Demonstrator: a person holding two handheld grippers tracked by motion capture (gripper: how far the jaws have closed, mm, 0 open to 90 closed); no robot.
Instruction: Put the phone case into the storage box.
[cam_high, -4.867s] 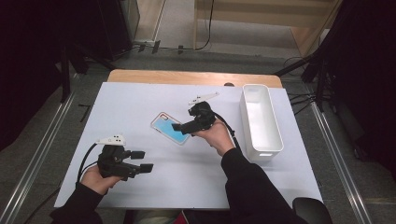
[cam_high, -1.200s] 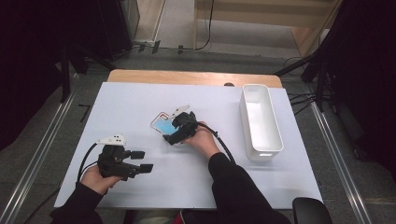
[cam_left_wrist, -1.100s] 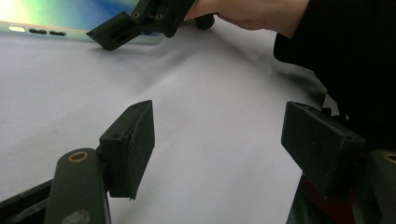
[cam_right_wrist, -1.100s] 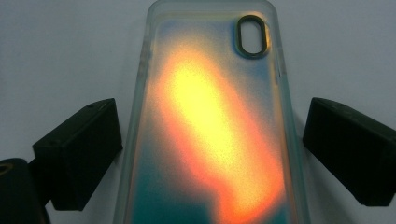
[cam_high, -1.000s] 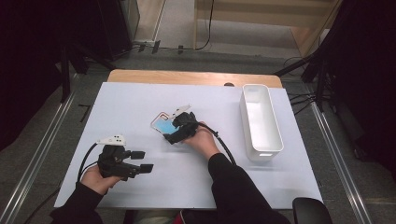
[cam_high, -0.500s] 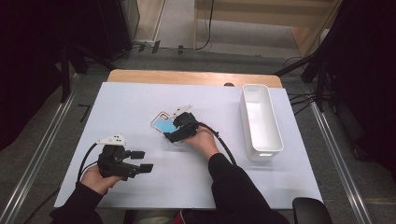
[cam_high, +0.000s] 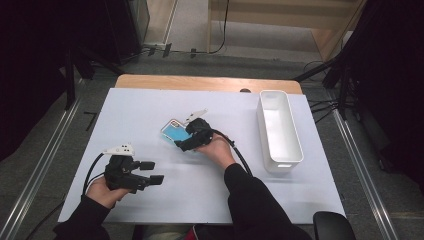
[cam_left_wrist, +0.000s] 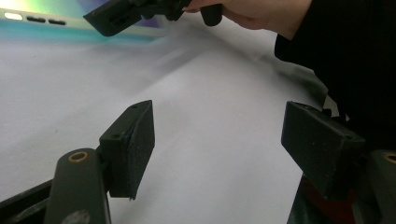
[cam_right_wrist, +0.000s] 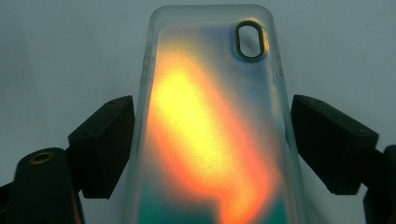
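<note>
A clear phone case (cam_high: 171, 133) with a teal, orange and yellow sheen lies flat near the middle of the white tabletop (cam_high: 150, 110). In the right gripper view the case (cam_right_wrist: 210, 93) runs away between the two black pads, camera hole at the far end. My right gripper (cam_right_wrist: 212, 140) is shut on it, one pad against each long side. From above, the right gripper (cam_high: 184, 142) sits over the case's near end. At the front left my left gripper (cam_high: 152, 171) rests open, with nothing between its pads (cam_left_wrist: 130, 140). It looks toward the case's edge (cam_left_wrist: 42, 25).
A long white bin (cam_high: 290, 157) stands empty along the table's right side. A strip of bare wood (cam_high: 200, 82) runs along the far edge. The right forearm in a dark sleeve (cam_high: 250, 190) crosses the table's front middle. Cables trail from both grippers.
Since about five seconds ago the right hand has shifted left and nearer, onto the case. Over the last second neither hand has visibly moved.
</note>
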